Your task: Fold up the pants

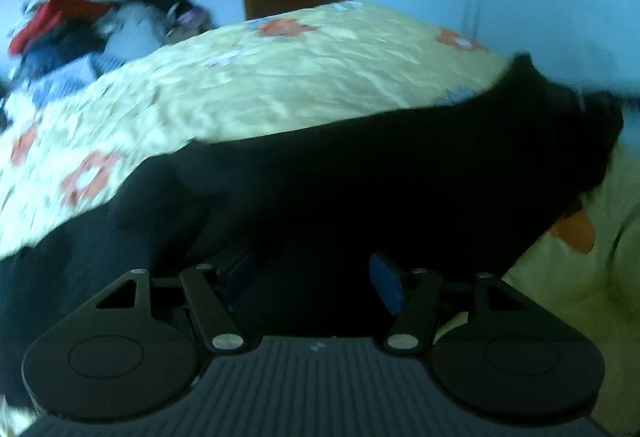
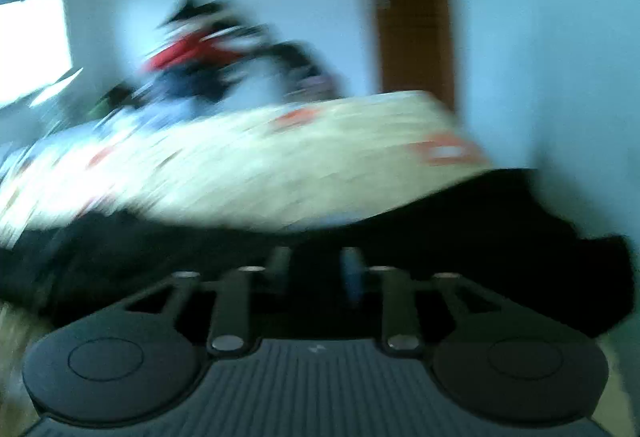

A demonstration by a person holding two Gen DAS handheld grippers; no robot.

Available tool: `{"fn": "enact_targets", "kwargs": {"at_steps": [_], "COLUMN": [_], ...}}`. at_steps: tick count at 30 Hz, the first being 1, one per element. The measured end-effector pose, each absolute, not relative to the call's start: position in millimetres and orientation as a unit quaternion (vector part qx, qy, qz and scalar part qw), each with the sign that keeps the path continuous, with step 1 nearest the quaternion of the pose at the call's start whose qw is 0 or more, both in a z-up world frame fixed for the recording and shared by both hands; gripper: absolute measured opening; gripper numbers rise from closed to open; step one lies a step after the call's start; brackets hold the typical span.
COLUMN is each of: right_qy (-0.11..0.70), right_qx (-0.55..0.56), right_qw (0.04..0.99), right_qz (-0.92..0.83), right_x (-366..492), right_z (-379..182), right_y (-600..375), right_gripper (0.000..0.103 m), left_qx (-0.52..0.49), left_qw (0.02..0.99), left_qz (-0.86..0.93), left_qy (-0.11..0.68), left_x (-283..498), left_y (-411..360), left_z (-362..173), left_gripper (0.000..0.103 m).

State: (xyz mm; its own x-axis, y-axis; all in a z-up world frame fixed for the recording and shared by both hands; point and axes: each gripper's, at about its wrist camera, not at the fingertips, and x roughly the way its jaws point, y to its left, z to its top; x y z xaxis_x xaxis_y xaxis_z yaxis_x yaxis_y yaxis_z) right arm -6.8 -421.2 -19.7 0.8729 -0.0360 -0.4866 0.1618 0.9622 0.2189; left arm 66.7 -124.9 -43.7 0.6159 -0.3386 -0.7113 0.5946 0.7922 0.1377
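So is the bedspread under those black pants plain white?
No, the bedspread under the black pants is pale yellow with orange flowers.

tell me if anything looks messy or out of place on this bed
The black pants lie bunched and uneven across the near edge of the floral bedspread, not flat. A jumbled heap of clothes sits at the far left corner. Nothing looks damaged or spilled.

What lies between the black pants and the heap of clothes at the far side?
In the left wrist view, only bare floral bedspread lies between the black pants and the clothes heap.
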Motion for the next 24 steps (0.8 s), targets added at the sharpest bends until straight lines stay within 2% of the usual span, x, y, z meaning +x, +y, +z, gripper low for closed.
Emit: {"fn": "enact_targets", "kwargs": {"at_steps": [1,2,6,10,12,13,17,19,20,21,22,24], "right_qy": [0.241,0.230,0.224,0.290,0.331,0.341,0.360,0.359,0.348,0.346,0.355,0.360], "right_qx": [0.153,0.186,0.261,0.284,0.324,0.333,0.273,0.237,0.223,0.212,0.216,0.250], "right_qw": [0.956,0.950,0.927,0.879,0.841,0.832,0.841,0.851,0.860,0.865,0.862,0.857], "right_qz": [-0.073,-0.098,-0.151,-0.249,-0.278,-0.282,-0.297,-0.300,-0.300,-0.296,-0.291,-0.272], "right_x": [-2.7,2.4,36.6,77.5,94.5,100.8,130.6,140.1,141.3,142.1,143.8,139.3], "right_z": [-17.5,-13.8,-11.3,-22.2,-28.8,-30.4,-29.4,-28.8,-28.2,-27.9,-29.3,-34.9], "right_y": [-438.5,-457.3,-508.7,-539.3,-544.9,-544.9,-536.1,-534.9,-531.4,-529.3,-529.9,-543.0], "right_gripper": [0.065,0.069,0.069,0.071,0.084,0.084,0.091,0.089,0.073,0.028,0.012,0.005], "left_qx": [0.196,0.210,0.246,0.250,0.241,0.236,0.221,0.216,0.212,0.209,0.204,0.196], "left_qw": [0.878,0.877,0.885,0.889,0.892,0.893,0.896,0.896,0.896,0.895,0.894,0.892], "left_qz": [-0.266,-0.265,-0.249,-0.245,-0.246,-0.247,-0.251,-0.253,-0.255,-0.259,-0.264,-0.273], "left_qy": [0.345,0.342,0.306,0.296,0.294,0.293,0.293,0.294,0.294,0.296,0.298,0.302], "left_x": [66.6,67.6,63.4,68.8,69.5,70.2,74.3,75.6,76.5,77.2,78.5,81.2], "left_y": [-131.7,-139.4,-153.2,-158.6,-157.3,-156.6,-156.4,-155.7,-155.4,-154.9,-154.6,-154.5], "left_z": [-48.8,-52.0,-66.1,-66.0,-66.3,-66.7,-67.8,-68.1,-68.1,-68.1,-67.7,-66.8], "left_gripper": [0.069,0.069,0.071,0.071,0.071,0.071,0.070,0.070,0.069,0.065,0.062,0.046]}}
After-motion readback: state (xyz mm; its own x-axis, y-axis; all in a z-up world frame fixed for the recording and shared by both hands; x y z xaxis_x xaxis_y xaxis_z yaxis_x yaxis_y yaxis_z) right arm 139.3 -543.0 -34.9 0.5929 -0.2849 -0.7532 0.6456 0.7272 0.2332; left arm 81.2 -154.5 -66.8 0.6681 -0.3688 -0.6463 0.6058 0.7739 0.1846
